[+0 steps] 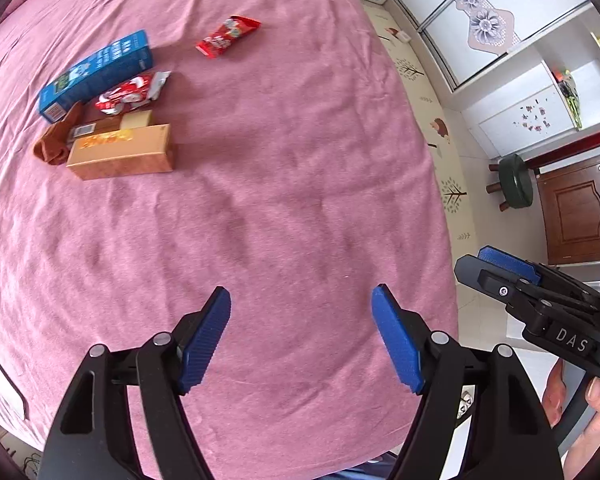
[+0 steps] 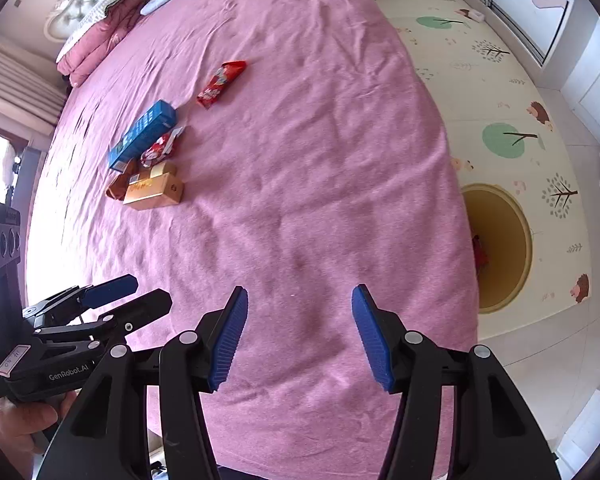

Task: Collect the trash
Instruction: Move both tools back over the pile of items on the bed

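On the pink bed lies a cluster of trash: a blue carton, a crumpled red-and-white wrapper, a tan box, a brown sock-like cloth. A red snack wrapper lies apart, farther off. My left gripper hovers open and empty over bare sheet near the bed's front edge. My right gripper is open and empty too, beside the left one. The same cluster shows in the right wrist view: blue carton, tan box, red wrapper.
A round yellow bin with something red inside stands on the patterned floor mat right of the bed. Pillows and folded bedding lie at the headboard. A green stool and wardrobe doors stand beyond the mat.
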`<state>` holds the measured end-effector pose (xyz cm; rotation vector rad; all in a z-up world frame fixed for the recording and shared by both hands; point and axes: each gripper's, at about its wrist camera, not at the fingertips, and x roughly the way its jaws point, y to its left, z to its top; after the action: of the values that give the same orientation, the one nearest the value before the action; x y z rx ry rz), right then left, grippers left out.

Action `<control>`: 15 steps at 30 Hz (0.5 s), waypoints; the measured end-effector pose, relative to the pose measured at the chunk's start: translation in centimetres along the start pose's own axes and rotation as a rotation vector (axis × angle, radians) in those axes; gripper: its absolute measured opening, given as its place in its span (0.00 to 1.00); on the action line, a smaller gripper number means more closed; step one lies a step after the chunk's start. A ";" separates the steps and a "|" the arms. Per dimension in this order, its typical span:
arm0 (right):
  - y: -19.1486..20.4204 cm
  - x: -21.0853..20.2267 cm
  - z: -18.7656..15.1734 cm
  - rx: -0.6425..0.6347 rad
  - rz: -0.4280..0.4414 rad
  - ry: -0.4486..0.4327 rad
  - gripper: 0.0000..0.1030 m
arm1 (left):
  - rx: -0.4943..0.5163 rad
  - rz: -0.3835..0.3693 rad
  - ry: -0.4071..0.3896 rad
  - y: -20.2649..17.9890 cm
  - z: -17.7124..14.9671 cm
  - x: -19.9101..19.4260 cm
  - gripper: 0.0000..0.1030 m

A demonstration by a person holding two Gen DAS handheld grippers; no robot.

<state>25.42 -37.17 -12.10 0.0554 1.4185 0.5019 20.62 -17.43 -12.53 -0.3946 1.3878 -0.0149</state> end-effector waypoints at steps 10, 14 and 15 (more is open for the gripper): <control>9.3 3.5 -1.1 -0.068 -0.003 0.030 0.53 | -0.047 0.024 -0.018 9.7 -1.6 -2.6 0.73; 11.9 4.5 -1.0 -0.079 -0.002 0.024 0.53 | -0.048 0.029 -0.018 12.9 -1.9 -3.0 0.74; 12.5 4.6 -0.9 -0.082 0.000 0.023 0.53 | -0.048 0.029 -0.018 13.4 -1.9 -3.1 0.74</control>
<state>21.17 -24.55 -12.44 -0.0170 1.4191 0.5617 15.25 -4.66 -13.56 -0.4136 1.3784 0.0460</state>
